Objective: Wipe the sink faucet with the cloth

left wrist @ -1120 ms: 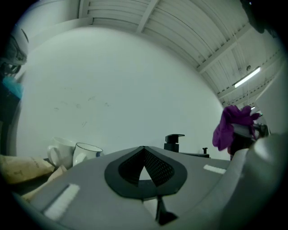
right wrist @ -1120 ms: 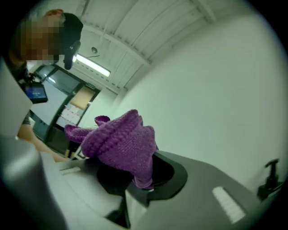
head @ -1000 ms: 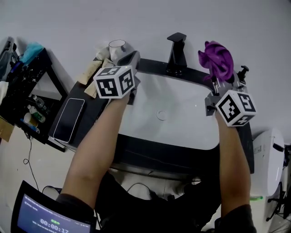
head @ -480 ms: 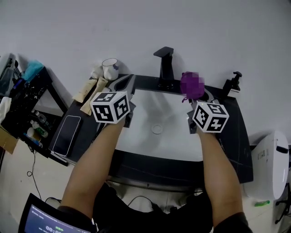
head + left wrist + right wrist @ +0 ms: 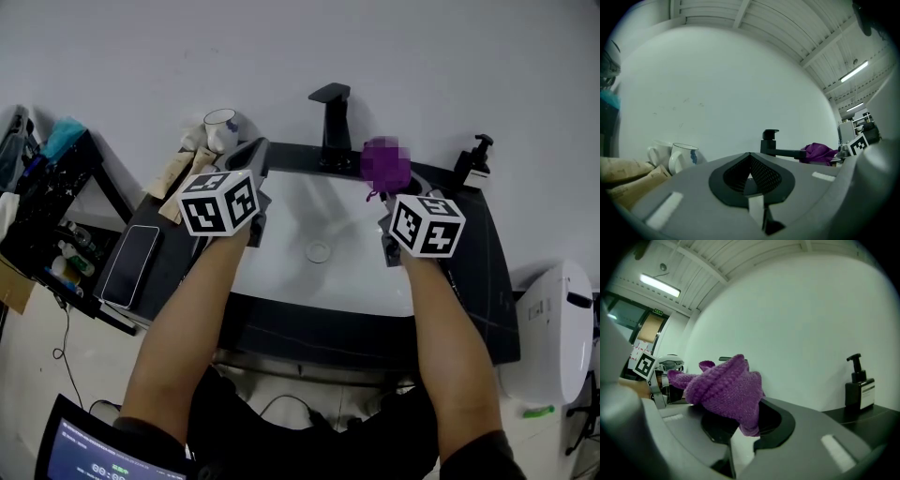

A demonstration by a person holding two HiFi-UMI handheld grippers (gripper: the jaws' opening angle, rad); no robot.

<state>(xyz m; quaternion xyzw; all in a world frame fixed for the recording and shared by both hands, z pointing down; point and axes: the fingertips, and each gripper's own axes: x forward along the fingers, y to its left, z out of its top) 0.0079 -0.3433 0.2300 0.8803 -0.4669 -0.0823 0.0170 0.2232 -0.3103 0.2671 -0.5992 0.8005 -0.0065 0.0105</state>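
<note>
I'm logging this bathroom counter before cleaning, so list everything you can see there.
faucet: one, black, back centre of sink
sink: one, white basin in dark counter
cloth: one, purple, held right of the faucet
mugs: two, white, counter's back left
tubes: two, beige, beside the mugs
phone: one, dark, counter's left end
pump bottle: one, black, counter's back right
left gripper: one, grey, jaws together and empty, over sink's left
right gripper: one, grey, jaws shut on the cloth
</note>
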